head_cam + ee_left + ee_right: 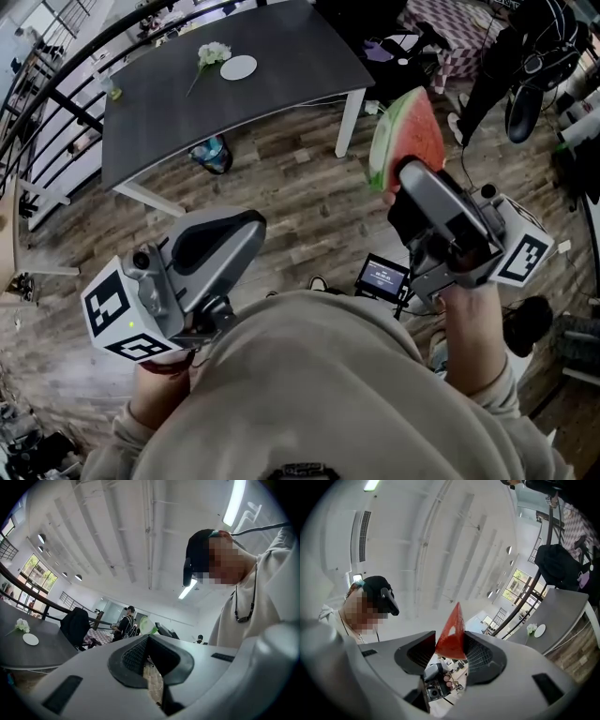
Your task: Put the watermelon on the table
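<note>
In the head view the watermelon (406, 139) is not yet on the table (281, 84). It is in the air off the table's near edge, close to the front right leg and above the wooden floor, carried by the right gripper (397, 178). I judge that the picking up is done, and the approach to the table and the setting down are left. The table carries only a white plate (238, 67) and some small flowers (213, 53) on its far part, so much of its top is free. Both grippers are held in front of the person and point toward the table; the left gripper (246, 230) is further from it. In the left gripper view the jaws are together at the tips with nothing between them, and the table lies off to the left. In the right gripper view the jaws stand wide and press on the red wedge from both sides; the gripper tilts a little upward and the table is to the right.
</note>
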A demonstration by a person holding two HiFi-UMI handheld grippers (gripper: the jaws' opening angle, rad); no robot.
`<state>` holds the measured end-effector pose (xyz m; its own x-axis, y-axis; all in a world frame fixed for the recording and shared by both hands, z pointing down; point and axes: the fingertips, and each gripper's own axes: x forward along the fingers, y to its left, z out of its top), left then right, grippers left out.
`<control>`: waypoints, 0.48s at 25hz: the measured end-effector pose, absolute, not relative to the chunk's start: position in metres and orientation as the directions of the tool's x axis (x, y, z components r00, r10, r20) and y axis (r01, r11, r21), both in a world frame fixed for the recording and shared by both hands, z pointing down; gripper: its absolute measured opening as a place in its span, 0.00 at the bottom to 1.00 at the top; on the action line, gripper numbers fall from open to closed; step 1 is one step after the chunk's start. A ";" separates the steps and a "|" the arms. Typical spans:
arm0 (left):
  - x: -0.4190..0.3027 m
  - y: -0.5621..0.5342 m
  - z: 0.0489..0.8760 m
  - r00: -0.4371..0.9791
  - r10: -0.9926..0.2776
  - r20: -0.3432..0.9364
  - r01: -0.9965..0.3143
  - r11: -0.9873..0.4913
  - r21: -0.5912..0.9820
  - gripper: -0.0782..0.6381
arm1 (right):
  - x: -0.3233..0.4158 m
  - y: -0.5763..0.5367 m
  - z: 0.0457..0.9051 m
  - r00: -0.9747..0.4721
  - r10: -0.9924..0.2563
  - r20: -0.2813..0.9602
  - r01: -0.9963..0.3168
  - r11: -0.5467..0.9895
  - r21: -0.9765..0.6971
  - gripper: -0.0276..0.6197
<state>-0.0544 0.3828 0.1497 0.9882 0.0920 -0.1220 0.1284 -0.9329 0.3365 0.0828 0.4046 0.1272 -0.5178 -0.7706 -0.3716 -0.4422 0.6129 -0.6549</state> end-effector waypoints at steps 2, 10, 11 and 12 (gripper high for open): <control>-0.047 0.385 0.150 0.988 0.096 -0.118 0.131 -0.933 0.336 0.12 | 0.091 0.409 0.128 -0.514 -0.774 -0.370 -0.450 0.610 -0.652 0.36; -0.016 0.392 0.158 0.990 0.107 -0.095 0.133 -0.931 0.341 0.12 | 0.115 0.414 0.139 -0.503 -0.767 -0.397 -0.425 0.620 -0.659 0.36; -0.014 0.394 0.159 0.990 0.107 -0.090 0.132 -0.930 0.344 0.12 | 0.117 0.415 0.140 -0.504 -0.766 -0.400 -0.422 0.622 -0.660 0.36; -0.013 0.395 0.161 0.991 0.107 -0.084 0.130 -0.929 0.347 0.12 | 0.118 0.415 0.142 -0.506 -0.764 -0.402 -0.418 0.624 -0.660 0.36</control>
<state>-0.0126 0.3951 0.1608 0.9907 0.1074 -0.0835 0.1299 -0.9288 0.3471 0.1176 0.4149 0.1418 -0.5055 -0.7636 -0.4017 -0.4182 0.6241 -0.6600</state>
